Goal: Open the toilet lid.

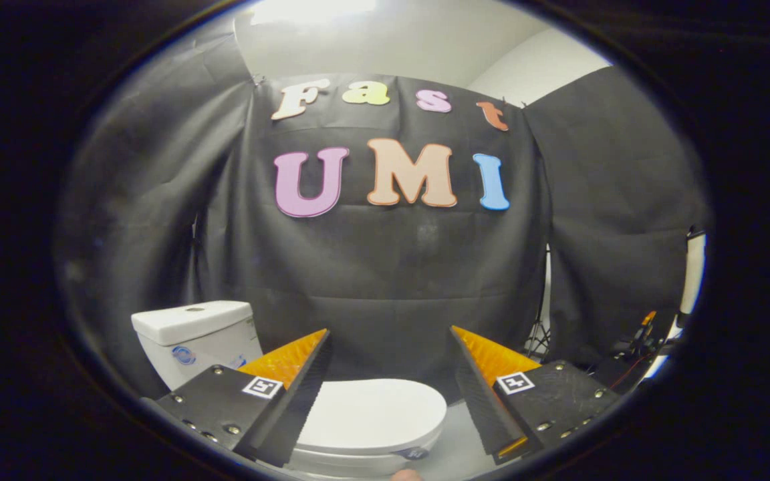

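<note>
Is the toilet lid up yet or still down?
Still down: the lid lies flat over the bowl, ahead of the tank. The gripper is open above it, touching nothing.

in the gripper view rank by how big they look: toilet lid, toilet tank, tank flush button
1. toilet lid, closed, between the open gripper fingers
2. toilet tank, nearly alike; it sits farther back, so unsure
3. flush button, clearly smallest

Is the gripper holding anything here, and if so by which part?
Nothing. The gripper is open above the closed toilet lid, fingers apart.
</note>
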Action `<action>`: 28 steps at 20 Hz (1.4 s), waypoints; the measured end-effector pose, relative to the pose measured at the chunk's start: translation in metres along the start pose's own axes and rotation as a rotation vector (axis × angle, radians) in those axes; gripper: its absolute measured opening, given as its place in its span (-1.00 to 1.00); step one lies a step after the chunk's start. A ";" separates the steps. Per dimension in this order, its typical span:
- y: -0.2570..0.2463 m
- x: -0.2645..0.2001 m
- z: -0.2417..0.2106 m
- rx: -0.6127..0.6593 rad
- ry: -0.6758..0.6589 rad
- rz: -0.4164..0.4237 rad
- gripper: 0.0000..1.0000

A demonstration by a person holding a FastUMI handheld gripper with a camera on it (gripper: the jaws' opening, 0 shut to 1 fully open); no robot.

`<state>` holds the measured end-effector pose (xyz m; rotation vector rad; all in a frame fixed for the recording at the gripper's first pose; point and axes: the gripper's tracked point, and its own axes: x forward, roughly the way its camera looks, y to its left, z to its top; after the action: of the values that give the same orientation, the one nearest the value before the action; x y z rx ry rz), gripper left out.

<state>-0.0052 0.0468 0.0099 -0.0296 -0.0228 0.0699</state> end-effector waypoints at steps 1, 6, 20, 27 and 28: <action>-0.001 0.001 0.000 0.019 0.006 0.001 1.00; -0.007 0.001 -0.008 0.013 0.043 0.006 1.00; -0.043 0.032 -0.104 0.037 0.269 -0.031 1.00; -0.069 0.038 -0.187 0.131 0.456 -0.053 1.00; -0.072 0.038 -0.200 0.158 0.489 -0.055 1.00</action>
<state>0.0430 -0.0283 -0.1873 0.1128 0.4702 0.0077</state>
